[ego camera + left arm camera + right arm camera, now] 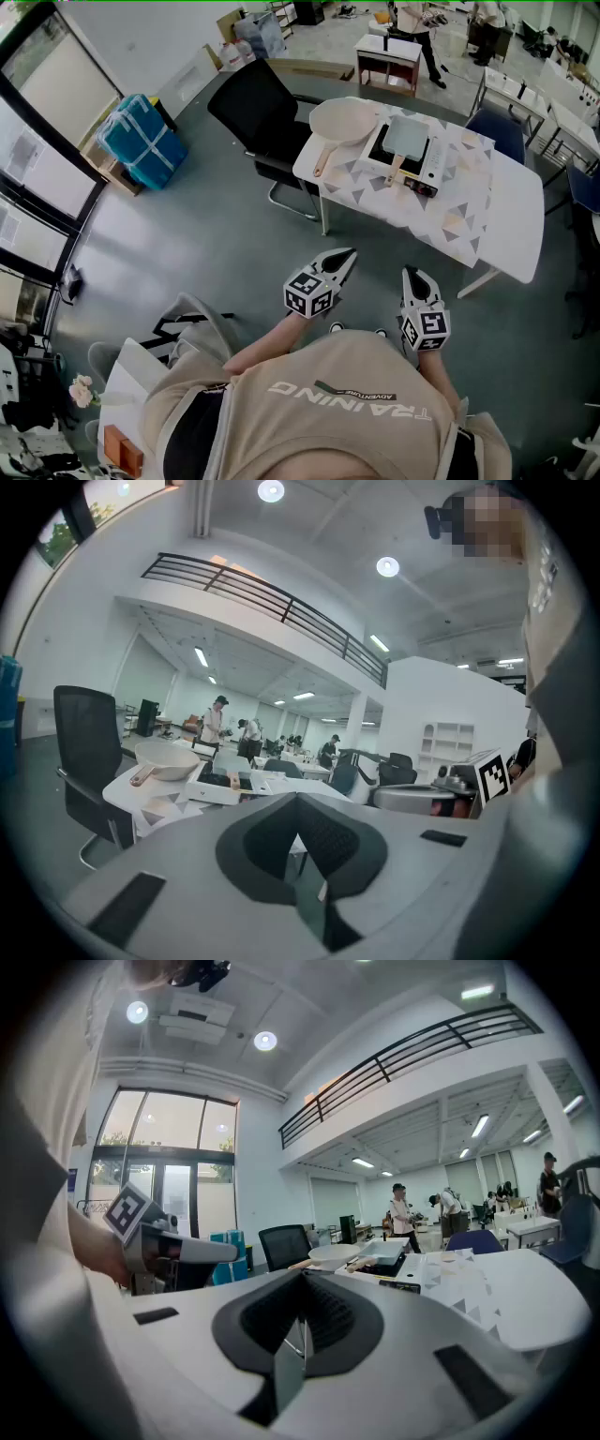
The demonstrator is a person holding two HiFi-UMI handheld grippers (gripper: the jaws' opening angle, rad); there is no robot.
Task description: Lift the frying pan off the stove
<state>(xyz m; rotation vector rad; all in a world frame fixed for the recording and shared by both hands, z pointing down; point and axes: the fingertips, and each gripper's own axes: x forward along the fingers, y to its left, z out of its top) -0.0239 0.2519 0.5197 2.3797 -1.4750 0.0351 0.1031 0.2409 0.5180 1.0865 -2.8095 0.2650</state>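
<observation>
Both jaws pairs are shut tight with nothing in them, left gripper (345, 255) and right gripper (411, 275), well short of the desk (506, 216). Square frying pan (407, 136) sits on the portable stove (422, 172).

A stove (412, 161) was set on the table (511, 220), and the frying pan (406, 137) was laid on top of it. A round pan (343, 120) was placed just left of the stove — also on the table. A chair (251, 109) was stood left of the table. The left gripper (348, 254) and right gripper (411, 275) were held side by side, well apart from the table.
</observation>
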